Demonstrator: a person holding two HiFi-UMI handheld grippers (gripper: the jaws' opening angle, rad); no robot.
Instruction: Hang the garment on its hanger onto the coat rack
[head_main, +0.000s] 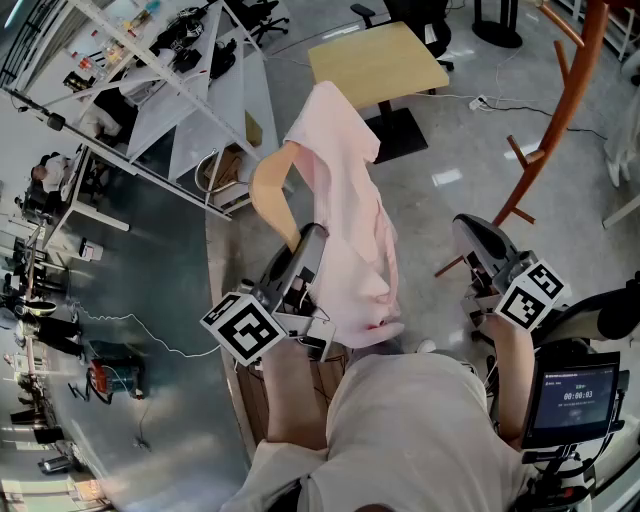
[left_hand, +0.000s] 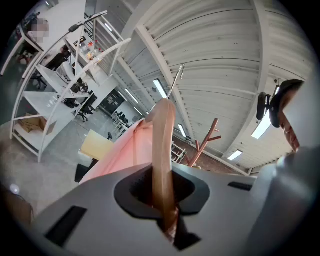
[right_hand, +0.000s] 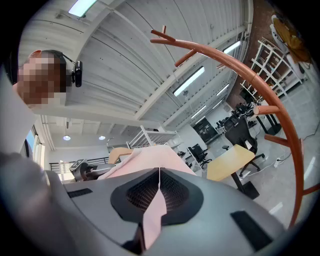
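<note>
A pale pink garment (head_main: 345, 200) hangs over a light wooden hanger (head_main: 272, 195), held up in front of me. My left gripper (head_main: 305, 240) is shut on the hanger's wooden arm (left_hand: 162, 150), which runs up from between the jaws. The hanger's metal hook (left_hand: 175, 80) sticks out above it. My right gripper (head_main: 468, 232) sits to the garment's right. In the right gripper view, its jaws (right_hand: 159, 172) are shut on a strip of the pink fabric (right_hand: 152, 215). The orange-brown coat rack (head_main: 560, 110) stands ahead to the right, its pegs (right_hand: 170, 37) curving overhead.
A yellow-topped table (head_main: 375, 62) on a black base stands straight ahead. White slanted shelving frames (head_main: 170, 90) fill the left side. A power strip and cable (head_main: 480, 102) lie on the floor near the rack. A small screen (head_main: 575, 385) sits at my right hip.
</note>
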